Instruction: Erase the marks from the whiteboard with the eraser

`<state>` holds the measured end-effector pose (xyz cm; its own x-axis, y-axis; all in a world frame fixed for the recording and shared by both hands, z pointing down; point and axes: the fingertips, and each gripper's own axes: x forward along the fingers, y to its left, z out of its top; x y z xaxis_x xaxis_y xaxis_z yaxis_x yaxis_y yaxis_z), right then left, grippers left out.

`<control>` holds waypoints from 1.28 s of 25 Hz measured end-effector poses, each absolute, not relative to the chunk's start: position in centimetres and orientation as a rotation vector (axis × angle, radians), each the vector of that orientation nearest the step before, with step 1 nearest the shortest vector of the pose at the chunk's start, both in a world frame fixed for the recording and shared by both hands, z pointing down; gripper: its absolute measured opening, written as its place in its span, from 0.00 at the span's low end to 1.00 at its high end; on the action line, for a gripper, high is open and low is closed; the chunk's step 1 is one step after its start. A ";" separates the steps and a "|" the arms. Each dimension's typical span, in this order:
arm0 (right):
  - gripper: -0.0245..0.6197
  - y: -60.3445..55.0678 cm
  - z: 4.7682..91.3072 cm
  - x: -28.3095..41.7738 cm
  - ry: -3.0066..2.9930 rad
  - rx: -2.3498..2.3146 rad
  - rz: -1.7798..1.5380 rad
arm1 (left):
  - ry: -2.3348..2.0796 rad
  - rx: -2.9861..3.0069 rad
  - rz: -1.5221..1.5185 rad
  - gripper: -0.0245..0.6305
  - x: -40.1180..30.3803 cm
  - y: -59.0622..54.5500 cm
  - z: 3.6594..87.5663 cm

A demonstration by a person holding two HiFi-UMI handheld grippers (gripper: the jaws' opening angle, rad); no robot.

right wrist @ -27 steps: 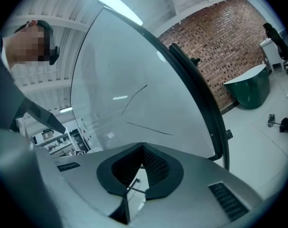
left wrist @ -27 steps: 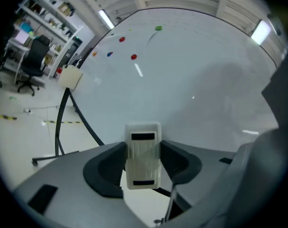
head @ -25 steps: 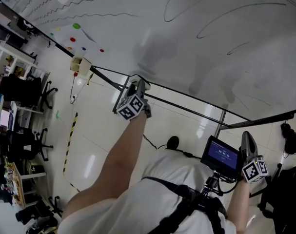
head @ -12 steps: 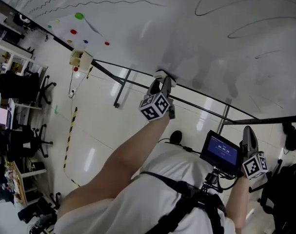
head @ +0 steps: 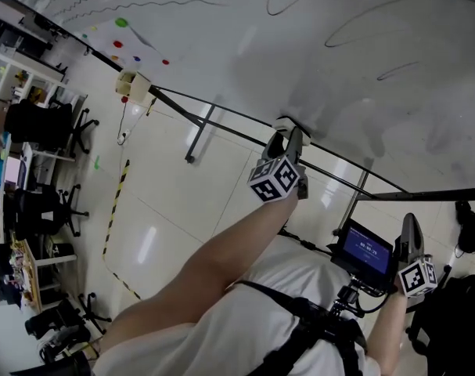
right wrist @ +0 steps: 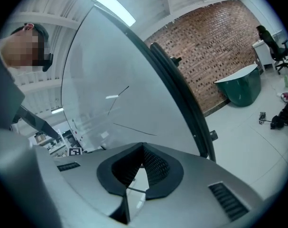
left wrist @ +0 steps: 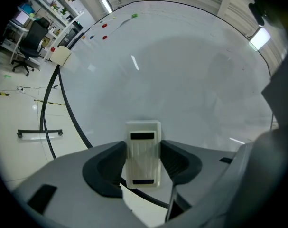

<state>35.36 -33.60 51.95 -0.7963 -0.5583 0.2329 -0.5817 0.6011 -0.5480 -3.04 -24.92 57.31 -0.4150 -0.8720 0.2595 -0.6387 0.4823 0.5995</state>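
A large whiteboard (head: 362,53) fills the top of the head view, with dark curved marks (head: 394,10) at its upper right and wavy lines (head: 127,6) at its upper left. My left gripper (head: 290,135) is shut on a white eraser (head: 293,124), pressed against the board's lower edge. In the left gripper view the eraser (left wrist: 143,158) stands upright between the dark pads (left wrist: 105,165), flat against the whiteboard (left wrist: 181,70). My right gripper (head: 408,229) hangs low at the right, away from the board; its pads (right wrist: 155,167) meet at the tips with nothing between them.
Coloured magnets (head: 121,23) dot the board's left end. The board's black frame legs (head: 198,135) stand on a glossy tiled floor (head: 159,210). Office chairs (head: 45,128) and shelves line the left. A small screen (head: 366,249) is mounted by my right gripper. A brick wall (right wrist: 215,37) shows in the right gripper view.
My left gripper has carried the eraser to the right along the board's lower edge. The right gripper stays low at the right.
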 end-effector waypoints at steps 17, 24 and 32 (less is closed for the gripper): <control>0.06 -37.5 51.5 46.2 -2.855 0.847 0.933 | -1.870 1.364 -0.679 0.42 18.3 -32.5 60.2; 0.06 -37.5 51.1 54.2 -2.850 0.958 0.975 | -1.772 1.923 -0.092 0.41 33.1 -36.2 58.4; 0.06 -37.0 51.7 59.0 -2.851 1.027 0.992 | -1.810 2.163 0.332 0.42 37.9 -38.6 58.9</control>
<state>58.98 -37.00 51.67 -0.7917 -0.5901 0.1581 -0.5608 0.5995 -0.5711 37.85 -38.60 58.94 0.1790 -0.9143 0.3633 -0.9837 -0.1608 0.0801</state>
